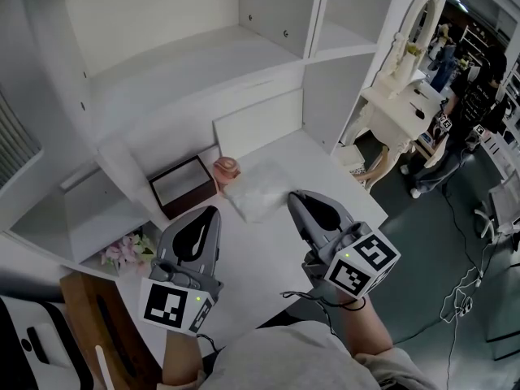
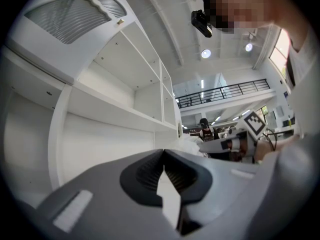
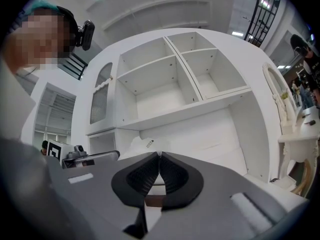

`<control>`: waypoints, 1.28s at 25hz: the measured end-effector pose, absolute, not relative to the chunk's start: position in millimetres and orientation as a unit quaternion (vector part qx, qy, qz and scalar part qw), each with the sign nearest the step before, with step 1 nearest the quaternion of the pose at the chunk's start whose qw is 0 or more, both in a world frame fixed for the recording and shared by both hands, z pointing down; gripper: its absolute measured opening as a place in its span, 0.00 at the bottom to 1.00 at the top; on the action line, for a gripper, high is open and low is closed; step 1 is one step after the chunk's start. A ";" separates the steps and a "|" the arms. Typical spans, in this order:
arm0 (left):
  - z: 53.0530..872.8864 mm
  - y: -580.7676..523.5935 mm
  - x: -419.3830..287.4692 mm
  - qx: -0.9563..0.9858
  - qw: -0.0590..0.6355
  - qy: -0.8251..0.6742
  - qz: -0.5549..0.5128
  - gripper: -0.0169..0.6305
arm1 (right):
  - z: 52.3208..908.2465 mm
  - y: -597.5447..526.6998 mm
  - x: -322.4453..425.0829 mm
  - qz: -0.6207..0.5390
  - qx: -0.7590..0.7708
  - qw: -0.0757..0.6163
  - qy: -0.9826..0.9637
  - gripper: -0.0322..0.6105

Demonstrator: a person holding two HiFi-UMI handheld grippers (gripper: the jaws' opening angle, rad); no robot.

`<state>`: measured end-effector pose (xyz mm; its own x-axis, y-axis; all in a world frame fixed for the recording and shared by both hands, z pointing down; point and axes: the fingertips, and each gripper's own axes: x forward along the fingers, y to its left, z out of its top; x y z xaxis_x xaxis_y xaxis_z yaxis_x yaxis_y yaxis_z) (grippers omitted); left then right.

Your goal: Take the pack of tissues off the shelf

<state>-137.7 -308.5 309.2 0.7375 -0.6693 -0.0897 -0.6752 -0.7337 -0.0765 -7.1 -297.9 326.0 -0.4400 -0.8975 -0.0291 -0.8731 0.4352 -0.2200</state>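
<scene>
Left tool (image 1: 210, 214) closed, empty | right tool (image 1: 294, 196) closed, empty | tissue pack (image 1: 254, 190) on desk (image 1: 268, 254)

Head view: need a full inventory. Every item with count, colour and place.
pack of tissues: 1, white, flat on the desk top, just ahead of the right gripper
small pot: 1, pink, beside the pack, on its left
box: 1, dark brown with a pale inside, left of the pot
flowers: 1 bunch, pink, lower ledge at left
shelf unit: 1, white, behind the desk top
dressing table: 1, white, with mirror, far right
person: 1, dark clothes, background right
left gripper: grey, jaws together, holding nothing
right gripper: grey, jaws together, holding nothing
</scene>
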 end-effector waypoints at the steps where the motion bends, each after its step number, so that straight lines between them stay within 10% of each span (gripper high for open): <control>1: 309.2 -308.5 -137.9 -0.930 0.051 0.362 0.028 0.03 | 326.6 -297.8 -6.9 -0.088 -0.524 0.071 0.844 0.06; 32: 306.3 -295.2 -141.0 -0.930 0.051 0.364 0.030 0.03 | 320.8 -283.2 -6.2 -0.090 -0.524 0.087 0.843 0.06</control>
